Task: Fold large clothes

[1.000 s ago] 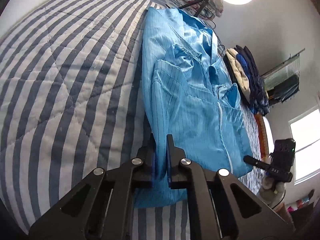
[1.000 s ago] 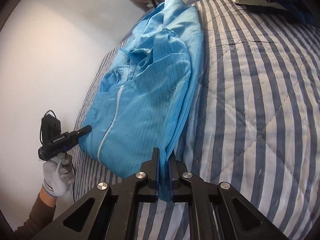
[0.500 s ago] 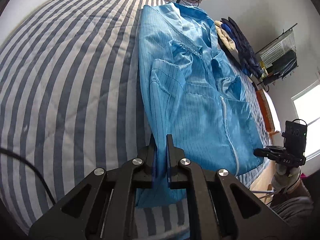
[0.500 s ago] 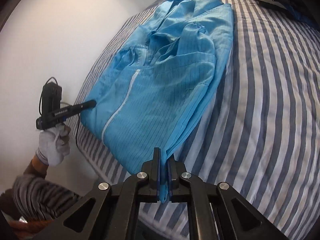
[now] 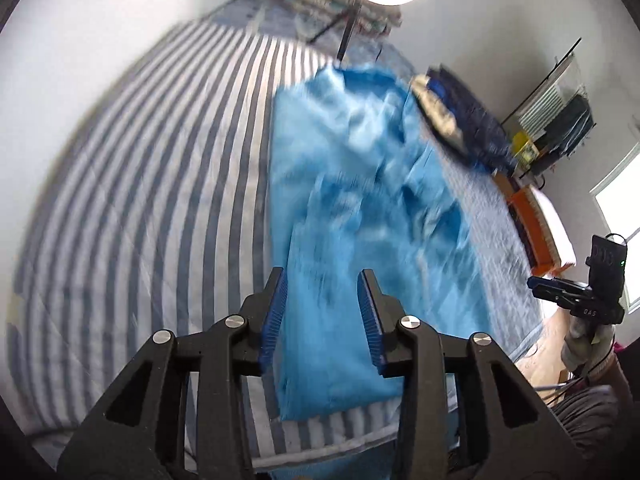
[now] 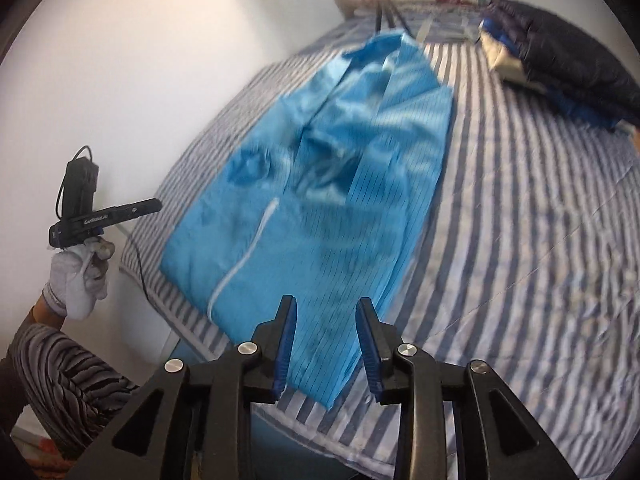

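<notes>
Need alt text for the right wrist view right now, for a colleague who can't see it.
The right gripper hangs open above the near end of a blue garment lying lengthwise on a striped bedspread. The left gripper, in a white-gloved hand, is at far left.

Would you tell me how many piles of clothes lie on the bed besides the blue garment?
1: a dark pile of clothes at the far end, beyond the blue garment; more may be hidden.

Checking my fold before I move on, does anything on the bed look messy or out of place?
The blue garment lies slightly diagonal to the striped quilt, with bunched wrinkles around its middle. Both grippers, left and right, are open and clear of it.
</notes>
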A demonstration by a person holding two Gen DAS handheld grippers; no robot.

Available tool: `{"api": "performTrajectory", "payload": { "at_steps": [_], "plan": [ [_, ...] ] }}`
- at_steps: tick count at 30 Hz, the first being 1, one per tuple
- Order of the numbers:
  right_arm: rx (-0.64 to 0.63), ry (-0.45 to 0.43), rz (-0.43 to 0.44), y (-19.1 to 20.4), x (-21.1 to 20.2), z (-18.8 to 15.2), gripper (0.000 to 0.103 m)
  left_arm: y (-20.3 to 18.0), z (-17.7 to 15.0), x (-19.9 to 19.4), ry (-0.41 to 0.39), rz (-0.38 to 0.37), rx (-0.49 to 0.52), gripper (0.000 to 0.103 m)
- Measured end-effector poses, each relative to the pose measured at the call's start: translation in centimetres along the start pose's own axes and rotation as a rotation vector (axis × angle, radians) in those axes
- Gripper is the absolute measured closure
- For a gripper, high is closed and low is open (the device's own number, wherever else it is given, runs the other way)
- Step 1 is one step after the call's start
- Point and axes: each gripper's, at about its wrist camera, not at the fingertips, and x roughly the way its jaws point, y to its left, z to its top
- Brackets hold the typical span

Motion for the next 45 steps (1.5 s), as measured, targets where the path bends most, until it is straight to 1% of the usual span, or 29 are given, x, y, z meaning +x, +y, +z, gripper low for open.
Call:
{"api": "performTrajectory", "payload": {
  "at_steps": [1,3,4,5,6,7,10,11,13,14,15,16,17,19,20,21,22,24,29,32,35,38,40,42,43,44,45],
  "plan": [
    [0.0,-0.021,-0.008,-0.1,-0.7,1.1,0.071,-0.3,1.2,-0.6,-0.015,-0.005,0.004,0.066],
    [-0.002,-0.057,-0.02,0.3,-1.7,2.5,0.07,-0.8,3.5,-1.1,-0.043,-0.022,0.002,0.058],
    [-0.003,-0.075,-0.023,0.3,-2.1,3.5,0.07,-0.9,4.8,-1.3,-0.06,-0.04,-0.003,0.049],
    [-0.003,-0.091,-0.024,0.2,-2.5,4.5,0.066,-1.1,5.7,-1.4,-0.067,-0.051,-0.006,0.045],
    [-0.005,-0.102,-0.027,0.3,-2.9,5.2,0.059,-1.2,7.1,-1.4,-0.075,-0.065,-0.009,0.045],
    [-0.012,-0.115,-0.033,0.4,-3.2,6.2,0.057,-1.4,8.2,-1.3,-0.079,-0.073,-0.008,0.045],
    [-0.028,-0.141,-0.052,0.7,-3.1,9.2,0.055,-2.0,12.1,0.1,-0.089,-0.078,0.001,0.045],
    [-0.026,-0.148,-0.052,0.4,-2.9,10.6,0.054,-2.0,13.7,1.0,-0.086,-0.087,-0.003,0.045],
    [-0.019,-0.158,-0.053,-0.3,-3.0,12.1,0.051,-2.0,15.9,2.4,-0.072,-0.111,-0.017,0.044],
    [-0.013,-0.161,-0.056,-0.9,-2.6,13.5,0.05,-1.9,16.5,2.8,-0.066,-0.117,-0.023,0.04],
    [-0.009,-0.165,-0.058,-1.3,-2.2,14.4,0.049,-1.8,17.9,4.1,-0.057,-0.126,-0.032,0.038],
    [-0.005,-0.167,-0.057,-1.8,-1.8,15.7,0.049,-1.7,18.3,4.7,-0.054,-0.128,-0.037,0.035],
    [-0.002,-0.167,-0.055,-2.3,-1.2,16.7,0.048,-1.5,19.3,5.8,-0.048,-0.132,-0.043,0.034],
    [0.008,-0.166,-0.044,-3.4,0.2,19.0,0.048,-0.9,21.2,8.7,-0.012,-0.154,-0.062,0.034],
    [0.015,-0.164,-0.033,-4.0,1.0,20.2,0.043,-0.7,21.7,9.8,0.002,-0.159,-0.069,0.034],
    [0.024,-0.163,-0.02,-4.6,2.0,21.5,0.035,-0.3,22.6,11.3,0.016,-0.158,-0.077,0.034],
    [0.029,-0.162,-0.008,-5.2,2.9,22.5,0.032,0.1,23.5,12.8,0.024,-0.151,-0.081,0.034],
    [0.033,-0.147,0.01,-6.3,5.6,24.9,0.032,0.8,24.8,15.6,0.046,-0.144,-0.082,0.034],
    [0.043,-0.099,0.006,-8.9,12.8,29.3,0.032,2.3,27.4,21.8,0.097,-0.151,-0.072,0.034],
    [0.056,-0.082,0.022,-10.3,16.3,31.1,0.032,2.8,28.2,24.4,0.126,-0.173,-0.058,0.034],
    [0.077,-0.053,0.036,-11.3,19.7,32.9,0.032,3.4,28.7,27.2,0.179,-0.216,-0.072,0.034],
    [0.092,-0.003,0.046,-12.0,23.0,34.1,0.032,3.3,28.8,29.1,0.221,-0.221,-0.055,0.034],
    [0.11,0.02,0.07,-12.6,24.6,34.6,0.036,3.2,28.8,29.9,0.234,-0.234,-0.056,0.034],
    [0.128,0.037,0.085,-13.0,25.9,34.9,0.044,2.7,28.7,30.8,0.242,-0.243,-0.049,0.047],
    [0.133,0.042,0.092,-13.1,26.3,34.9,0.047,2.4,28.5,31.0,0.243,-0.235,-0.035,0.065],
    [0.136,0.048,0.095,-13.1,26.7,34.8,0.056,1.9,28.4,31.4,0.239,-0.204,-0.004,0.082],
    [0.135,0.05,0.093,-13.1,26.9,34.7,0.066,1.5,28.3,31.6,0.233,-0.182,0.018,0.091]
  ]
}}
